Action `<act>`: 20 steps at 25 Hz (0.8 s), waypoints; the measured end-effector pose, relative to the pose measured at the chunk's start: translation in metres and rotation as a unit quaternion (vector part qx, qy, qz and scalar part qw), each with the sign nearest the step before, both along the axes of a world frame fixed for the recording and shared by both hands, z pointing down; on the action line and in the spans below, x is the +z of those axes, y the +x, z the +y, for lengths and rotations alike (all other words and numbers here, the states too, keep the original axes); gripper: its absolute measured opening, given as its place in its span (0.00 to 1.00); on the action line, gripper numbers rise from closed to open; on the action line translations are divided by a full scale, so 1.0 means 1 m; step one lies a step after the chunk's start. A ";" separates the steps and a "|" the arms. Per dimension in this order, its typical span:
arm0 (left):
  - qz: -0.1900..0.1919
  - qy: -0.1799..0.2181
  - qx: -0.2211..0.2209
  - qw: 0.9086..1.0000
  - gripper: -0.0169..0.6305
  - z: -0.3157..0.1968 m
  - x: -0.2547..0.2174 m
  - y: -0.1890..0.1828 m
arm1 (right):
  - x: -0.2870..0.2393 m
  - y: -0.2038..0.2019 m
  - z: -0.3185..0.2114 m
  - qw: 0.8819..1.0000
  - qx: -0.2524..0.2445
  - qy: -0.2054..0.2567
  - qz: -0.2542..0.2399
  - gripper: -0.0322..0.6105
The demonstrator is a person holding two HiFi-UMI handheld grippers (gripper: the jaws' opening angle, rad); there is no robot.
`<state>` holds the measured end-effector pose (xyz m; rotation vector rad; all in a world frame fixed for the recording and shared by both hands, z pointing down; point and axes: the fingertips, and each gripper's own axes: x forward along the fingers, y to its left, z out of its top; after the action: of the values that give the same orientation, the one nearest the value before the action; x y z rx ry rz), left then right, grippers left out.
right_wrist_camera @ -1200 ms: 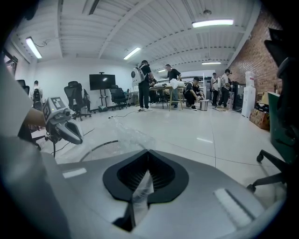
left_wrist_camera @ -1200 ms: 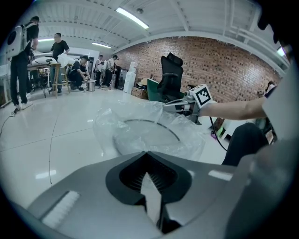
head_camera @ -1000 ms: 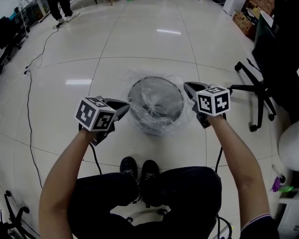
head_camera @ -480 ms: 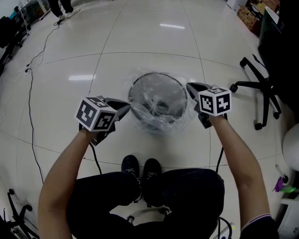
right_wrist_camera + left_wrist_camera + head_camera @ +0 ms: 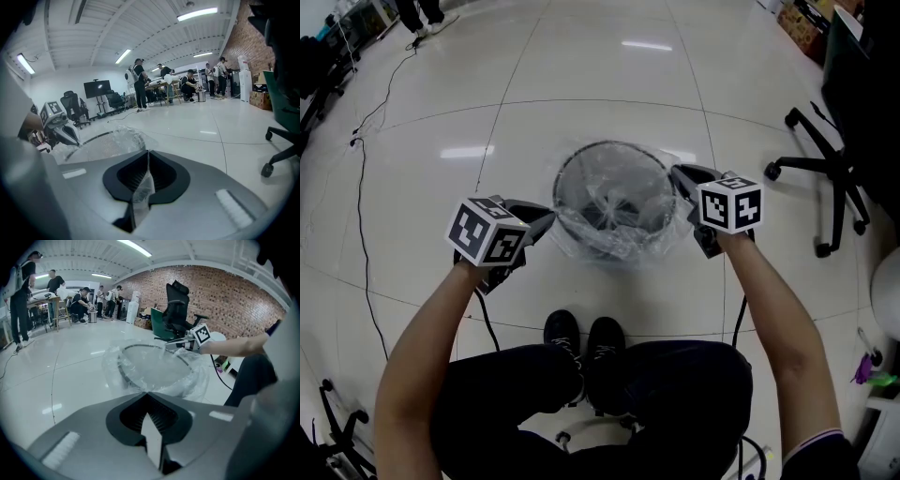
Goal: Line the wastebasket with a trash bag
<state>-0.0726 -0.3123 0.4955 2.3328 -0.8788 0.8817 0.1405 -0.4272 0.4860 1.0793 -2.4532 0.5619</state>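
At the middle of the head view stands the round mesh wastebasket (image 5: 614,143). The clear trash bag (image 5: 623,202) is sunk into it, and its mouth is folded out over the rim, loose and crumpled along the lower edge. The left gripper (image 5: 546,221), at the bin's lower left, has its jaws pressed together on the bag's edge. The right gripper (image 5: 677,173), at the bin's upper right, pinches a strip of film, though its jaws have just eased a shade apart. Both sit just beside the rim, on opposite sides.

The step in hand looks like drawing the bag's mouth down over the rim. Next, I judge, the film wants pulling lower and snug on both sides evenly. Then both can let go without dragging the light bin or lifting the bag back off.

Below the bin are the person's shoes (image 5: 586,339) on the pale tiled floor (image 5: 581,84), and an office chair (image 5: 834,178) stands at the right edge.
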 end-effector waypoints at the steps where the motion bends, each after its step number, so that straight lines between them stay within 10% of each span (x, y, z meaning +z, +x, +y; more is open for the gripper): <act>1: -0.002 -0.001 -0.001 1.000 0.04 0.000 0.001 -0.001 | 0.000 0.000 0.000 1.000 0.001 0.000 -0.006 0.07; 20: -0.033 0.001 0.017 0.999 0.04 0.007 0.018 0.006 | -0.017 0.008 0.016 0.999 -0.008 0.002 -0.038 0.22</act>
<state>-0.0663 -0.3054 0.5135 2.3385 -0.8675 0.9768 0.1490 -0.4113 0.4694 1.0574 -2.5266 0.6035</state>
